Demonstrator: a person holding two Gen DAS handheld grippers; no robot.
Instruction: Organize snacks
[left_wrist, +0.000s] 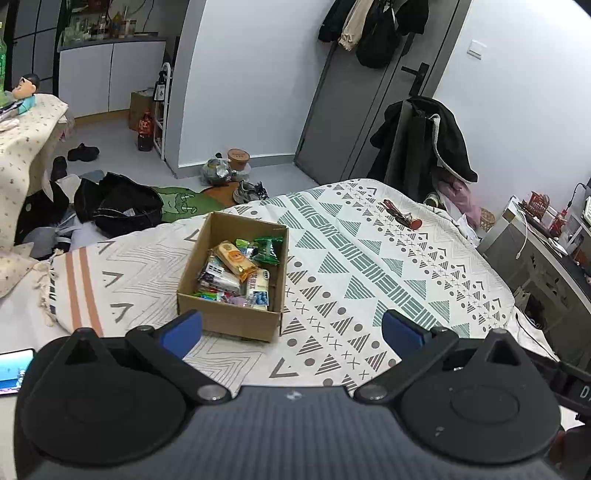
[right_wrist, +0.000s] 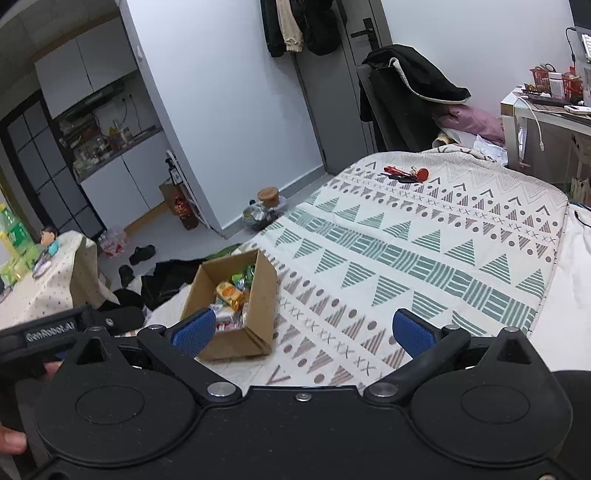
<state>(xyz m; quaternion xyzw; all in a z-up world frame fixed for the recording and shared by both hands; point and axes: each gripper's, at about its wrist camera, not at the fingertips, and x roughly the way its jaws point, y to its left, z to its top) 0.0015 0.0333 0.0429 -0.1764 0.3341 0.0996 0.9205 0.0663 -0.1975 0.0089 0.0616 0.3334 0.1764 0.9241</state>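
Both grippers hung empty, jaws spread wide.
The left gripper (left_wrist: 291, 328) hovered just short of the cardboard box (left_wrist: 236, 280), blue pads (left_wrist: 183, 332) apart. The right gripper (right_wrist: 303, 332) sat to the box's right, equally spread; a fingertip (right_wrist: 11, 441) showed at the right-wrist view's left edge.

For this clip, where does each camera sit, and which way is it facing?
Left wrist: on the left hand-held gripper, open, looking forward over the patterned blanket at the snack box straight ahead.
Right wrist: on the right hand-held gripper, open, looking across the blanket with the box to its left; a hand shows at the left edge.
Shared: box, blanket, grey door, jacket-draped chair.
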